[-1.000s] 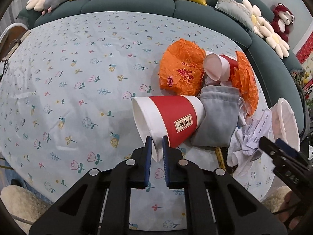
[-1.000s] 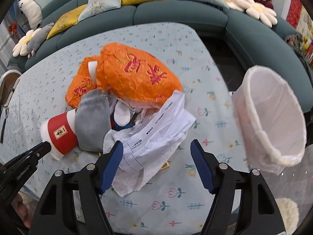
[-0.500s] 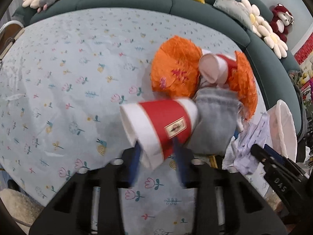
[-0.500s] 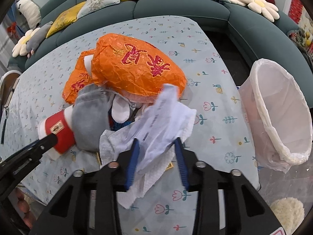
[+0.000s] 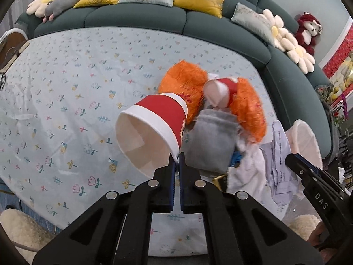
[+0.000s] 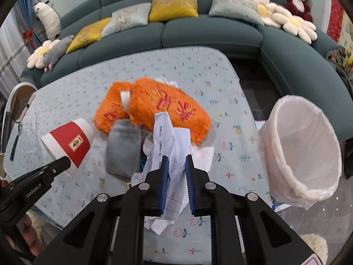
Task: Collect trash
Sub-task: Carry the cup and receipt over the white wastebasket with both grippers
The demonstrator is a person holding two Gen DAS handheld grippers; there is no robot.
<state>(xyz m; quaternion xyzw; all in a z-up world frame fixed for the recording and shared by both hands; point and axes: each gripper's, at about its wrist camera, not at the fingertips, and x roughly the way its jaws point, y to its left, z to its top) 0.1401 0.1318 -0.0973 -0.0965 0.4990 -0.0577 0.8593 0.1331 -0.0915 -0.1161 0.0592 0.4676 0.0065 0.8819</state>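
Both grippers were loaded. Left gripper (image 5: 176, 165) had its jaws pinched nearly closed on the rim of the red-and-white paper cup (image 5: 152, 130), cup lifted off the counter (image 5: 66, 88) and tilted, mouth toward the camera. Right gripper (image 6: 176, 174) had its jaws partly closed around a crumpled printed receipt (image 6: 171, 145), with tissue-like paper hanging below; the blue pads were still well apart, the paper bunched between them.

Handling, as a judgement: the cup looked light and thin-walled, so a rim pinch should hold but could crease the lip or let it swing. The receipt was limp and light; a grab in the middle of the bunch should be safer than an edge, since loose sheets could slip out.

Rest of the trash sat in a pile on the counter: orange crinkled wrapper (image 6: 167, 108) with red characters, blurred and unreadable; grey pouch (image 6: 123, 148); a second red-and-white cup (image 5: 220, 90) wedged in the orange wrapper. White-lined bin (image 6: 302, 152) stood just off the counter's right edge.

Readable text: "DAS" on the right gripper body in the left view, "GenRobot.AI" on the left gripper body in the right view. The cup's label and receipt print were too small to read.
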